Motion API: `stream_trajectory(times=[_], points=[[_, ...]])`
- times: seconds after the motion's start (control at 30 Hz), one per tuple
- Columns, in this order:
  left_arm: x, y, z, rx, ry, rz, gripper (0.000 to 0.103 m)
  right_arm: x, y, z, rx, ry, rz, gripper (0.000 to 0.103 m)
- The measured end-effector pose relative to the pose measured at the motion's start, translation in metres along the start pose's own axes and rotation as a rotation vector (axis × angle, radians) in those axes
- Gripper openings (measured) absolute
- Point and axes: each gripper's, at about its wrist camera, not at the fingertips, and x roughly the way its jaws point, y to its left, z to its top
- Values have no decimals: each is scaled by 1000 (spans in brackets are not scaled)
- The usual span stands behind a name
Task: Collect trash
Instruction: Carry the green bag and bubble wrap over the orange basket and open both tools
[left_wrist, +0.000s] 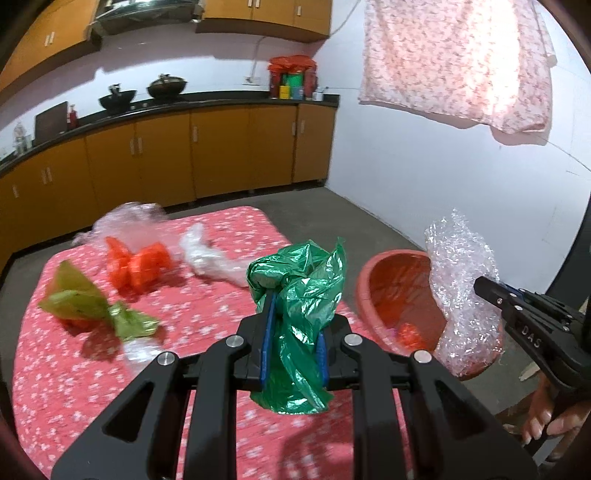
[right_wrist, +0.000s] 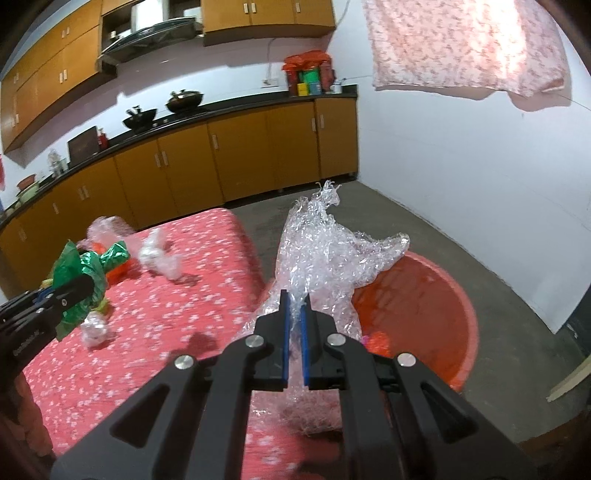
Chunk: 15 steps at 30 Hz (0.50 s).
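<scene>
A: Report your left gripper (left_wrist: 291, 332).
B: Clamped on a green plastic bag (left_wrist: 299, 295), held above the red floral cloth (left_wrist: 74, 387).
A: Your right gripper (right_wrist: 294, 332)?
B: Pinching bubble wrap (right_wrist: 325, 251), raised beside the red basin (right_wrist: 469, 306).

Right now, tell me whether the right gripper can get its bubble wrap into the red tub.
Probably yes. The right gripper, shut on the bubble wrap, hangs beside the red tub, whose open mouth has nothing across it.
</scene>
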Motion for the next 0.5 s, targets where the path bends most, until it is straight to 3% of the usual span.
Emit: stream_trajectory(times=[0.5], points=[[55, -82, 8, 76, 48, -180, 19, 17, -79, 6, 62, -3, -117, 6]])
